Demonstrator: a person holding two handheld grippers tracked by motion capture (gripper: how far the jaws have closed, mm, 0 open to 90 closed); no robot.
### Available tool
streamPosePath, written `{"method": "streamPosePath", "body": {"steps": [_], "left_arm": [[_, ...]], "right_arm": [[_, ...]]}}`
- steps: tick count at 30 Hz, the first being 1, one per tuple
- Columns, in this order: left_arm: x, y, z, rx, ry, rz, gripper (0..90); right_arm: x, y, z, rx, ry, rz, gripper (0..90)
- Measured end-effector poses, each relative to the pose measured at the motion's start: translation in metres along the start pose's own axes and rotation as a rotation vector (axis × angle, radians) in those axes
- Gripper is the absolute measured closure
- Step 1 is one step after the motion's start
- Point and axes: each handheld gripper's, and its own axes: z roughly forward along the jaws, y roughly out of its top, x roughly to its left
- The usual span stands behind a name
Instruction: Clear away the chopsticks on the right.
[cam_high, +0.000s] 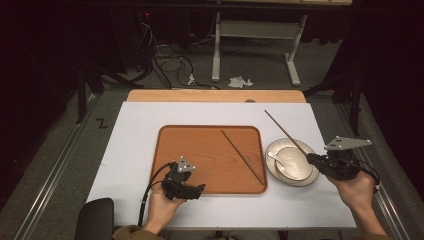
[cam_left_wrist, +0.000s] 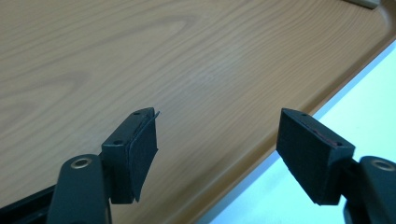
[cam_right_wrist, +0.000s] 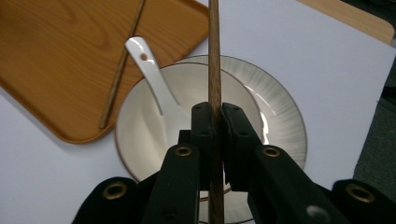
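My right gripper (cam_high: 311, 159) (cam_right_wrist: 215, 109) is shut on a thin wooden chopstick (cam_high: 285, 131) (cam_right_wrist: 215, 51). The stick runs up and away over a white bowl (cam_high: 295, 162) (cam_right_wrist: 196, 84), which sits on a ribbed plate (cam_high: 312, 177) (cam_right_wrist: 280, 107). A white spoon (cam_high: 274, 158) (cam_right_wrist: 150, 70) rests in the bowl. A second chopstick (cam_high: 243, 157) (cam_right_wrist: 120, 74) lies slantwise on the wooden tray (cam_high: 200, 150) (cam_right_wrist: 51, 51). My left gripper (cam_high: 200, 190) (cam_left_wrist: 217, 121) hangs open just above the tray's front rim (cam_left_wrist: 261, 154), nothing between its jaws.
The tray lies in the middle of a white table top (cam_high: 140, 125) (cam_left_wrist: 369, 88) (cam_right_wrist: 303, 42). A wooden board edge (cam_high: 215, 96) runs along the far side. Beyond the table are a metal stand (cam_high: 255, 30) and cables (cam_high: 170, 62) on the floor.
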Motion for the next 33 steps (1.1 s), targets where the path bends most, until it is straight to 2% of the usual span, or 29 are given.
{"method": "streamPosePath", "body": {"steps": [3, 12, 15, 20, 21, 24, 33], "left_arm": [[-0.001, 0.004, 0.002, -0.008, -0.019, 0.013, 29.1], [-0.007, 0.016, 0.012, 0.003, -0.058, 0.061, 29.3], [-0.009, 0.019, 0.016, 0.014, -0.073, 0.077, 29.3], [-0.011, 0.022, 0.019, 0.016, -0.084, 0.089, 29.3], [-0.011, 0.023, 0.019, 0.016, -0.085, 0.091, 29.3], [-0.011, 0.023, 0.019, 0.009, -0.086, 0.089, 29.3], [-0.009, 0.023, 0.016, 0.006, -0.082, 0.088, 29.3]], "right_arm": [[0.016, 0.001, -0.002, -0.004, 0.005, 0.007, 85.2], [0.065, 0.012, -0.003, -0.015, 0.017, -0.019, 85.2], [0.081, 0.017, 0.003, -0.01, 0.021, -0.03, 85.1], [0.102, 0.022, 0.023, 0.018, 0.04, -0.019, 85.1], [0.105, 0.023, 0.028, 0.02, 0.044, -0.029, 85.1], [0.113, 0.026, 0.041, 0.042, 0.062, -0.008, 85.1], [0.123, 0.034, 0.079, 0.086, 0.07, 0.029, 84.9]]}}
